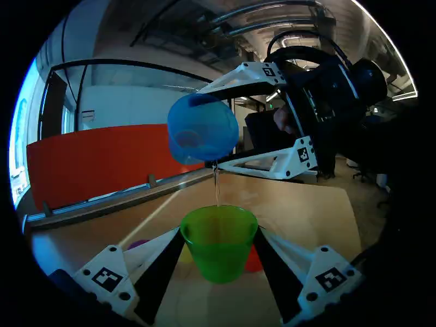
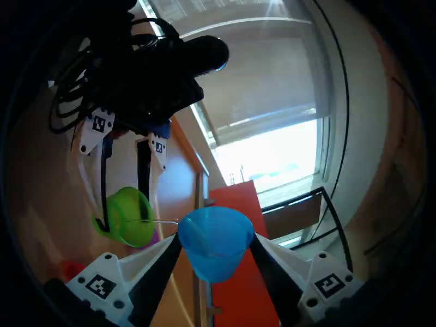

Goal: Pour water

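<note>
Two cups: I hold a blue cup (image 1: pixel 203 128) up high and a green cup (image 1: pixel 219 242) right under it.
Step now: pouring. The blue cup is tipped, and a thin line of water (image 1: pixel 217 188) falls into the green cup.
Right gripper (image 2: pixel 215 245): both fingers squeeze the blue cup.
Left gripper (image 1: pixel 218 240): both fingers squeeze the green cup, upright over the table (image 1: pixel 305 212).
Next move: I think I should tip the blue cup a bit more, slowly, and hold the green cup steady under the stream.
How full: I cannot tell.
Edges: the table's far side ends by a red wall (image 1: pixel 87 158). Its right edge is near.
Room: lots of open air around both cups. A small red thing (image 1: pixel 253 262) and a purple thing (image 1: pixel 139 243) lie below the green cup, so I would mind them when setting it down.
</note>
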`<state>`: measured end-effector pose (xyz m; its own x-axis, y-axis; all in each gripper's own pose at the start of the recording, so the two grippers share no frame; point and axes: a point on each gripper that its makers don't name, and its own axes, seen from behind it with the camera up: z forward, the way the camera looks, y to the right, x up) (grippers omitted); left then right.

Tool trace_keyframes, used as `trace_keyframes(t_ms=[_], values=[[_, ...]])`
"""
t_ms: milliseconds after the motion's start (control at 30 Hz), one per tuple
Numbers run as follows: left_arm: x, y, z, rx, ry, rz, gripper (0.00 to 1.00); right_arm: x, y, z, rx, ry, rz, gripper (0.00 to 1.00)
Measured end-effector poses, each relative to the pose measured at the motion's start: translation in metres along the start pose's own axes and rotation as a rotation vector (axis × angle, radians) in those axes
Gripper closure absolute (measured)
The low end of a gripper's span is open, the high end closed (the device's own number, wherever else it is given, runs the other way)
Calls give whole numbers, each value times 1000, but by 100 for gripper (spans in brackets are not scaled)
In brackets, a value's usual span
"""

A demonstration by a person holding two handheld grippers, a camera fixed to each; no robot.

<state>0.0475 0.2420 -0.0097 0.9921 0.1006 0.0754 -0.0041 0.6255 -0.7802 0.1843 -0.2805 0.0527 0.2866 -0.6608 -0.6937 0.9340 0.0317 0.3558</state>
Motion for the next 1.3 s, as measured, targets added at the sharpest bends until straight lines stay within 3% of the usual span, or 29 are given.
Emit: trace_keyframes(t_ms=[1300], values=[[0, -4, 0, 6, 5, -8, 13, 4, 0, 10, -3, -8, -72, 9]])
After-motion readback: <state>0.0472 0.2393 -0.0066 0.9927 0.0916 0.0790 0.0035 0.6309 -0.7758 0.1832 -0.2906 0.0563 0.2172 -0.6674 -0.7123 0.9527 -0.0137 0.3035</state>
